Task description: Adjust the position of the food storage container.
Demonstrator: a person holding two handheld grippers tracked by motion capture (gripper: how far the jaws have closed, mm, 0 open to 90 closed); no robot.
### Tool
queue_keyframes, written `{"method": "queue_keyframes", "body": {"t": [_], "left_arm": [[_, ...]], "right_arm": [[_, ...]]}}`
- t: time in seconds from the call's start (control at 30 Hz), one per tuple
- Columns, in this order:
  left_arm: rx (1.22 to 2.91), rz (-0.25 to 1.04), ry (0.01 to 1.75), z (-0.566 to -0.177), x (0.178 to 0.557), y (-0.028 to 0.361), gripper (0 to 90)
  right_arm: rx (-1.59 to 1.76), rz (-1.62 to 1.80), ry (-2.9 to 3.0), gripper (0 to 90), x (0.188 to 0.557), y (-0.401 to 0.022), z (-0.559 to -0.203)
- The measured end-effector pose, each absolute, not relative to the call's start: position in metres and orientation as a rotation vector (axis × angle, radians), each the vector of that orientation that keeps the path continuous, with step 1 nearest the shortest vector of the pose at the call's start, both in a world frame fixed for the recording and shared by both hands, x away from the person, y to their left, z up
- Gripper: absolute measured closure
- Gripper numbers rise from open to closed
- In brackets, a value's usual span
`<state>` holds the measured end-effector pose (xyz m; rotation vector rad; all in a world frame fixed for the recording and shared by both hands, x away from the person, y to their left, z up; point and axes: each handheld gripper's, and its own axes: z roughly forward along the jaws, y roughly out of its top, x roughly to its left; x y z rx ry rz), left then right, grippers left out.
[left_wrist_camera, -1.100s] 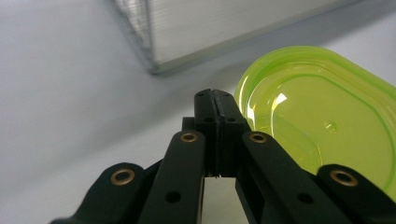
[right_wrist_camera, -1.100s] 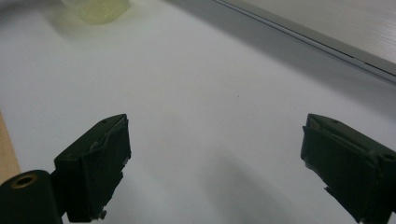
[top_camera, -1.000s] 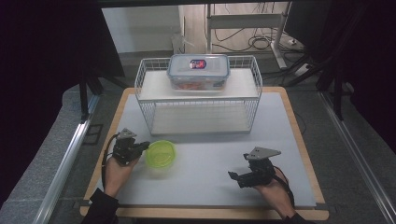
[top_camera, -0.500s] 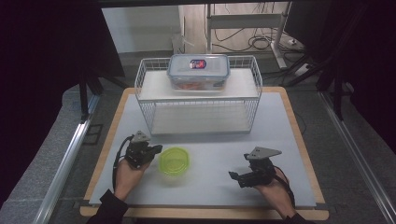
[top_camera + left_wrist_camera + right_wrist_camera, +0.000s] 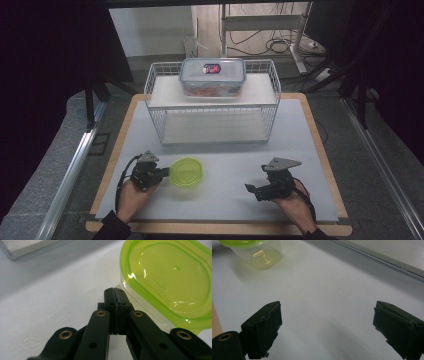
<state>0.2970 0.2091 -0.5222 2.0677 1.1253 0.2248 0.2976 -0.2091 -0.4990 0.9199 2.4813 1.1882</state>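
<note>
Count, table top:
- 1 small translucent lime-green plastic container with lid [image 5: 186, 172], just beside closed left fingertips [image 5: 114, 293].
- 1 white wire two-tier shelf rack [image 5: 212, 107], well beyond both fingertip pairs.
- 1 clear rectangular lidded plastic food box [image 5: 213, 76], on rack top tier.
- 2 black two-jaw handheld grippers: left [image 5: 161, 173], right [image 5: 248, 189].

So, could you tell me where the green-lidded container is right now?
In the high view the green-lidded container sits on the table at front left, right beside the shut left gripper and in front of the wire rack.
</note>
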Motion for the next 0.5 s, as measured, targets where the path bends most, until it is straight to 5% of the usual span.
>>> {"method": "queue_keyframes", "body": {"t": [0.5], "left_arm": [[2.115,0.168,1.080,-0.528,0.300,0.191,90.0]], "right_arm": [[0.922,1.173,2.493,8.1,0.298,-0.208,-0.501]]}}
